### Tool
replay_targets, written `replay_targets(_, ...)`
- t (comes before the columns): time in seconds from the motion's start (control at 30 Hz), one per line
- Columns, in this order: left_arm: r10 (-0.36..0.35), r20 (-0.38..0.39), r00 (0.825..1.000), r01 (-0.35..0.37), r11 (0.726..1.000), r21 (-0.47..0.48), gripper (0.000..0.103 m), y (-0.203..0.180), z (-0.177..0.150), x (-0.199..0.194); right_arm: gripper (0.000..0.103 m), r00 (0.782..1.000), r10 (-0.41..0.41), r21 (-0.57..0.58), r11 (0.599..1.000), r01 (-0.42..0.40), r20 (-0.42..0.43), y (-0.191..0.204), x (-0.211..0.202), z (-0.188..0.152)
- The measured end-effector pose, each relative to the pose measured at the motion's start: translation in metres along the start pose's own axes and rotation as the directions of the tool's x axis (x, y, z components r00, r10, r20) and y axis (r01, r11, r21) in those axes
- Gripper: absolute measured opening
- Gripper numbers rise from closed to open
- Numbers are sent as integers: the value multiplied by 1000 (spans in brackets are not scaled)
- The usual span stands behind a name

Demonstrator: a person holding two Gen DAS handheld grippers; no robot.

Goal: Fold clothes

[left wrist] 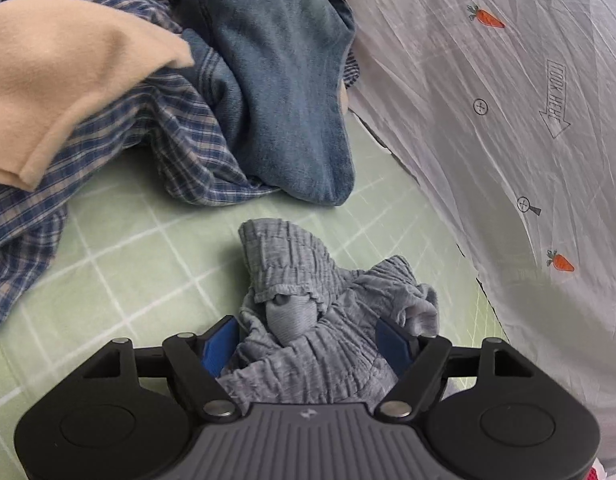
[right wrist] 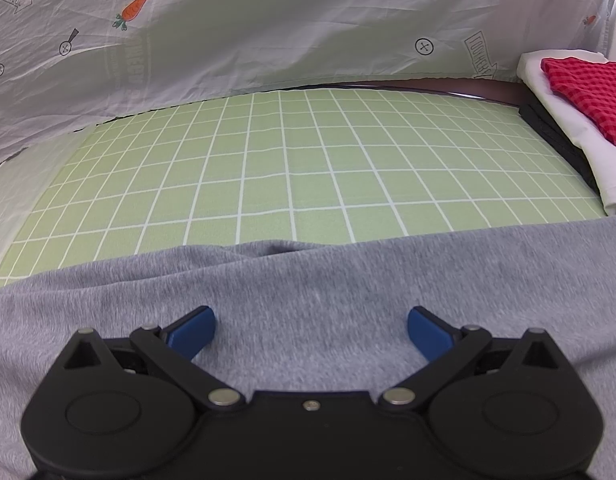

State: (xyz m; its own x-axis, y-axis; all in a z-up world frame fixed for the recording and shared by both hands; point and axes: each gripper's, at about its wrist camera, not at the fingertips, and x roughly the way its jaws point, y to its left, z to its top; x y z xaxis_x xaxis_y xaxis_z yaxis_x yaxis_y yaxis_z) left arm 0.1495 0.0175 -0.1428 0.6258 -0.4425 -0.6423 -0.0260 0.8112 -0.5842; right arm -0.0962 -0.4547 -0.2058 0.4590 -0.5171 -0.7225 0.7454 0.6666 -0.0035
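Here, the left tool (left wrist: 308,340) stands spread wide, a crumpled grey crinkle-knit garment (left wrist: 320,320) bunched loosely between its blue pads on the green grid-lined tabletop (left wrist: 119,248). The right tool (right wrist: 312,332), jaws wide and empty, hovers above smooth grey fleece cloth (right wrist: 308,276); open grid lies beyond its edge.

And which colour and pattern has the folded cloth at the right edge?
Red with a dark check, the folded cloth shows best in the right wrist view.

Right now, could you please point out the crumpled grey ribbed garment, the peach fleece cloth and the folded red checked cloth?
Crumpled grey ribbed garment (left wrist: 303,284): left wrist view, gathered band.
Peach fleece cloth (left wrist: 67,80): left wrist view, middle.
Folded red checked cloth (right wrist: 588,92): right wrist view, top face.
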Motion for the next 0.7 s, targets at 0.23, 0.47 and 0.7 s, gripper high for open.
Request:
replay_targets(0.23, -7, -45, 999, 11, 996, 86, 21, -15, -11, 14, 103, 1000, -6, 6, 1000, 6, 8, 1, -1, -1)
replay_targets(0.47, -92, 9, 996, 88, 979, 186, 14, -49, -9, -20, 103, 999, -46, -15, 999, 45, -19, -4, -9, 6)
replay_targets(0.7, -281, 14, 959, 254, 885, 390, 13, -138, -36, -67, 103, 997, -70, 103, 992, 67, 31, -57, -53, 2)
